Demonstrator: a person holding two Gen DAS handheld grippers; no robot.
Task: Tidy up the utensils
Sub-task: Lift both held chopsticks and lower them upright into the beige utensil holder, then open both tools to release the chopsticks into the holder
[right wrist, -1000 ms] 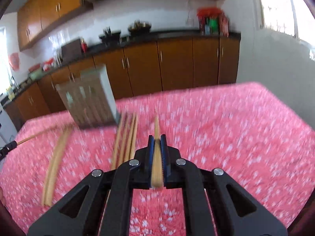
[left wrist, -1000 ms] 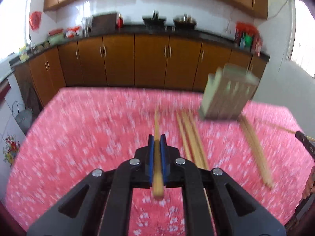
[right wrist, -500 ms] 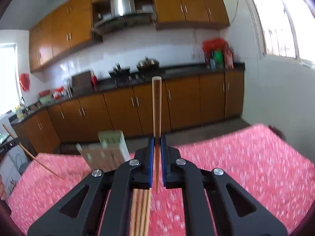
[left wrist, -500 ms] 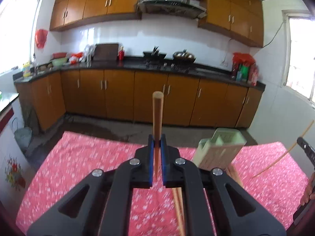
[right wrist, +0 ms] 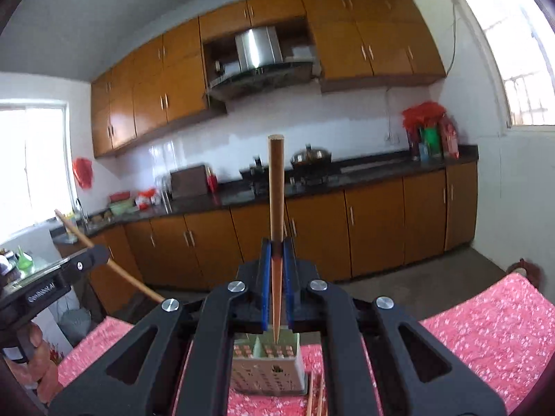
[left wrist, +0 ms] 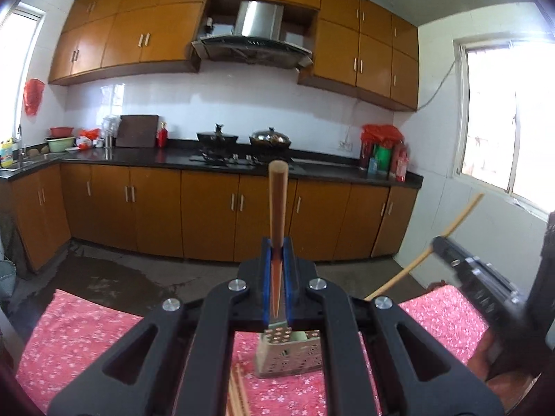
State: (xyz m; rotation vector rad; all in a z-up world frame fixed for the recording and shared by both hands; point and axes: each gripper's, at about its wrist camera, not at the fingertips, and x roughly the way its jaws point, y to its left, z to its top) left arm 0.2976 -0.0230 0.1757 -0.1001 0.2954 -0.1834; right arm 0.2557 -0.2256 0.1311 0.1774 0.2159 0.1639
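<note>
Both grippers have risen since a second ago, when each pointed down at the red flowered tablecloth (left wrist: 86, 326) with its chopstick low over it. The left gripper (left wrist: 277, 277) is clamped tight on one wooden chopstick (left wrist: 277, 204), which stands upright between the blue pads, thick end up against the cabinets (left wrist: 208, 222). The right gripper (right wrist: 276, 277) pinches its own chopstick (right wrist: 276, 187) the same way, the thin tip hanging just over the pale perforated utensil holder (right wrist: 269, 371); whether the tip is over or inside a compartment is hard to tell behind the jaws. The holder, earlier blurred and far up the table, now sits low and close beneath both grippers (left wrist: 288, 357). Loose chopsticks (left wrist: 237, 395) lie on the cloth just beside it. In the left view, the other gripper's chopstick shows slanted at right.
</note>
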